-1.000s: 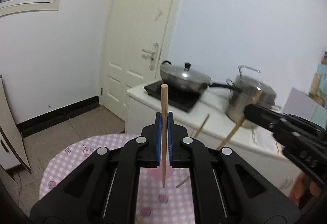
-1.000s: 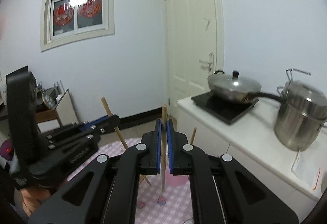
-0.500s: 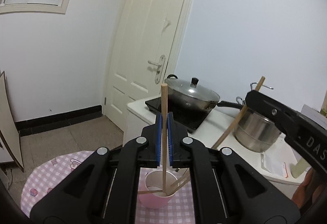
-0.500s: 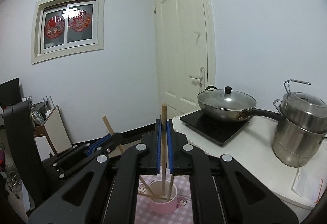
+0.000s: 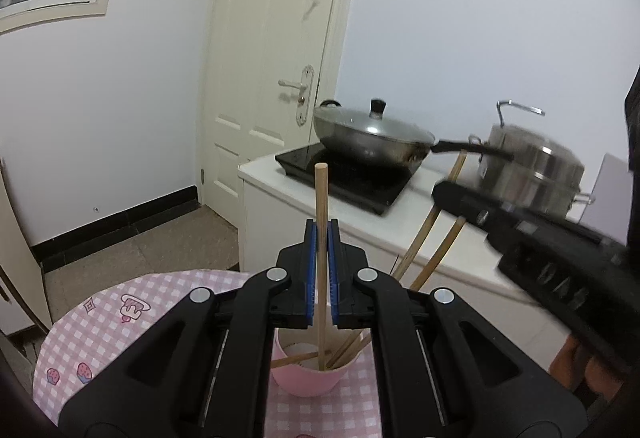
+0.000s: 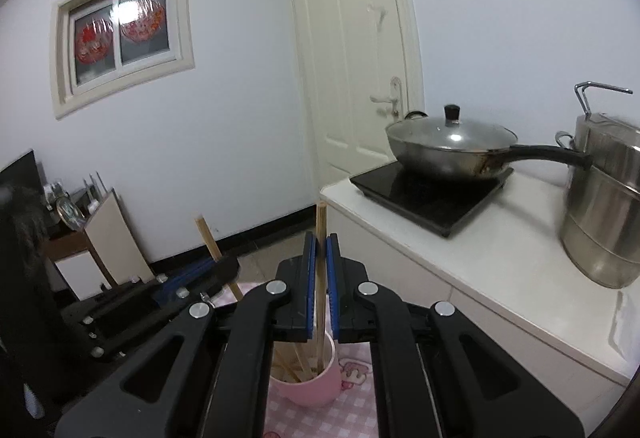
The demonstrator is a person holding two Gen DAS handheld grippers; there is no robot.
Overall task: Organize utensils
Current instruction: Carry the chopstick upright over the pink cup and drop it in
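My left gripper (image 5: 321,234) is shut on an upright wooden chopstick (image 5: 321,194). Its lower end reaches into a pink cup (image 5: 306,382) that holds several more chopsticks. In the right wrist view my right gripper (image 6: 321,242) is shut on another upright chopstick (image 6: 321,218), whose lower end is also inside the pink cup (image 6: 310,388). Each gripper shows in the other's view: the right gripper (image 5: 448,194) at the right with its stick slanting down to the cup, the left gripper (image 6: 224,270) at the left with its chopstick (image 6: 208,238).
The cup stands on a round table with a pink checked cloth (image 5: 104,322). Behind it a white counter (image 6: 460,250) carries a black cooktop (image 6: 432,194) with a lidded wok (image 6: 448,146) and a steel pot (image 6: 604,206). A closed door (image 5: 276,50) is at the back.
Both grippers have sunk and moved forward with their chopsticks. The sticks' lower ends have gone into the pink cup, which now shows plainly below the fingers.
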